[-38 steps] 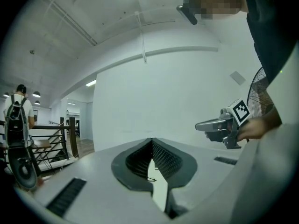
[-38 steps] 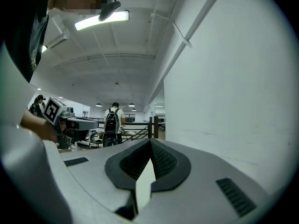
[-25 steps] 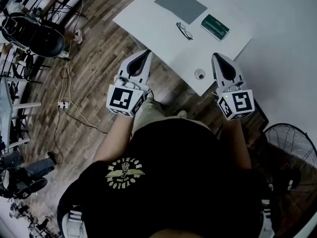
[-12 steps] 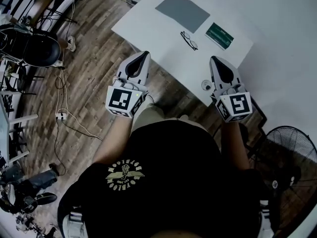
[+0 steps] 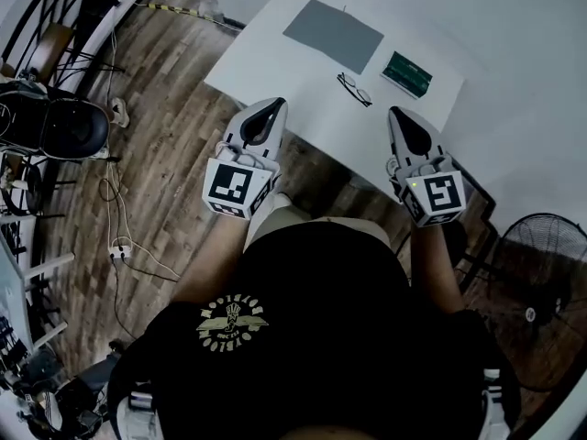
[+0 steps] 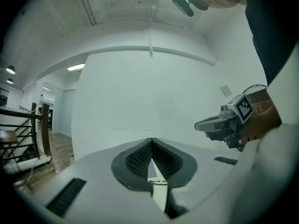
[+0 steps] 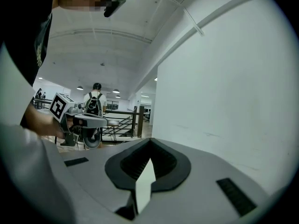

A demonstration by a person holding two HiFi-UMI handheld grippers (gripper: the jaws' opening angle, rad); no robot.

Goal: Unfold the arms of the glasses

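Observation:
The dark-framed glasses (image 5: 354, 89) lie on the white table (image 5: 275, 53), between a grey mat (image 5: 332, 33) and a green case (image 5: 407, 73); they are too small to tell how their arms stand. My left gripper (image 5: 278, 104) hovers at the table's near edge, left of the glasses, shut and empty. My right gripper (image 5: 394, 111) is held at the near right edge, below the case, also shut and empty. Both point roughly level. In the left gripper view the jaws (image 6: 152, 140) meet at their tips; in the right gripper view the jaws (image 7: 150, 140) are closed too.
A standing fan (image 5: 541, 282) is on the floor at the lower right. A dark chair (image 5: 55, 126) and loose cables (image 5: 119, 246) are on the wooden floor at the left. A person with a backpack (image 7: 95, 101) stands far off by a railing.
Both grippers have moved forward towards the table together. The table, glasses and case now sit closer to the jaw tips in the head view.

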